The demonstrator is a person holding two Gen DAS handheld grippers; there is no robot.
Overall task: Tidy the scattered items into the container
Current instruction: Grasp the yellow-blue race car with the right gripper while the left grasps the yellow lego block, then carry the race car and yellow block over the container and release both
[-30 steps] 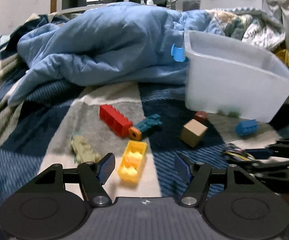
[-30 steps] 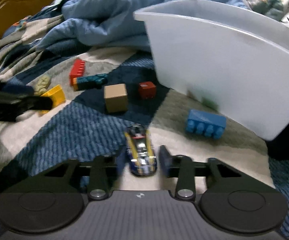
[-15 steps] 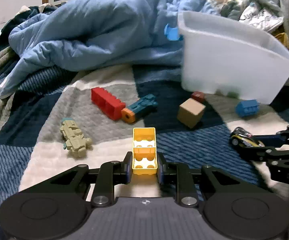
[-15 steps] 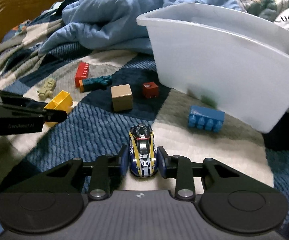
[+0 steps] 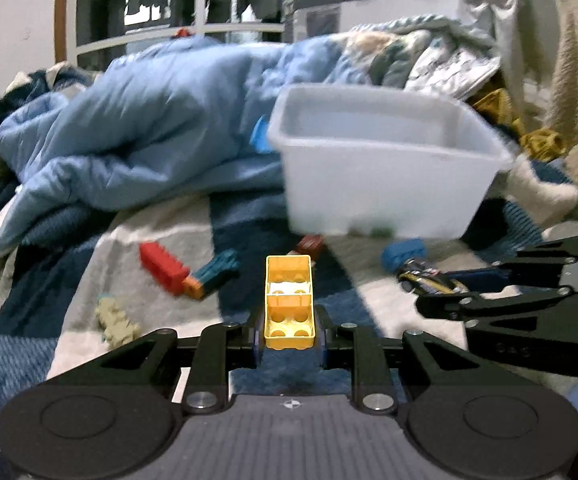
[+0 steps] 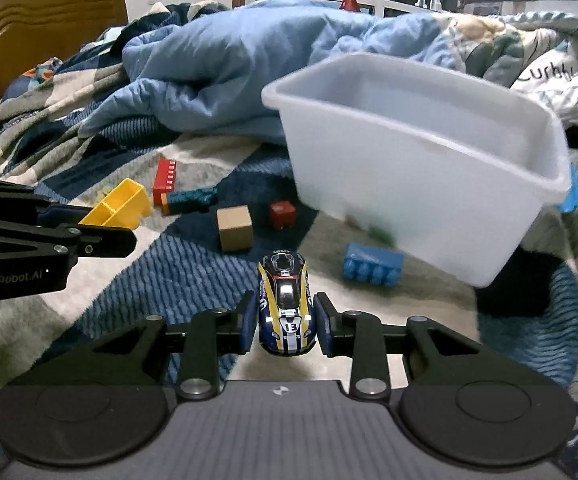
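My left gripper (image 5: 289,330) is shut on a yellow brick (image 5: 289,300) and holds it above the bed; the brick also shows in the right wrist view (image 6: 121,206). My right gripper (image 6: 287,322) is shut on a blue and yellow toy car (image 6: 287,304), also lifted; the car shows in the left wrist view (image 5: 429,280). The white plastic tub (image 5: 377,184) stands ahead on the bed, and in the right wrist view (image 6: 417,184) to the upper right. On the blanket lie a red brick (image 5: 163,266), a teal and orange toy (image 5: 213,274), a wooden cube (image 6: 234,227), a small red block (image 6: 282,214), a blue brick (image 6: 371,266) and a tan figure (image 5: 115,320).
A rumpled light-blue duvet (image 5: 137,136) is piled behind the toys and left of the tub. More bedding and cloth (image 5: 441,56) lies behind the tub. A wooden headboard (image 6: 41,32) is at far left. The checked blanket (image 6: 161,280) covers the bed.
Both grippers closed, the left on the yellow brick and the right on the toy car, then rose off the blanket. The tub now looks lower and nearer the middle.
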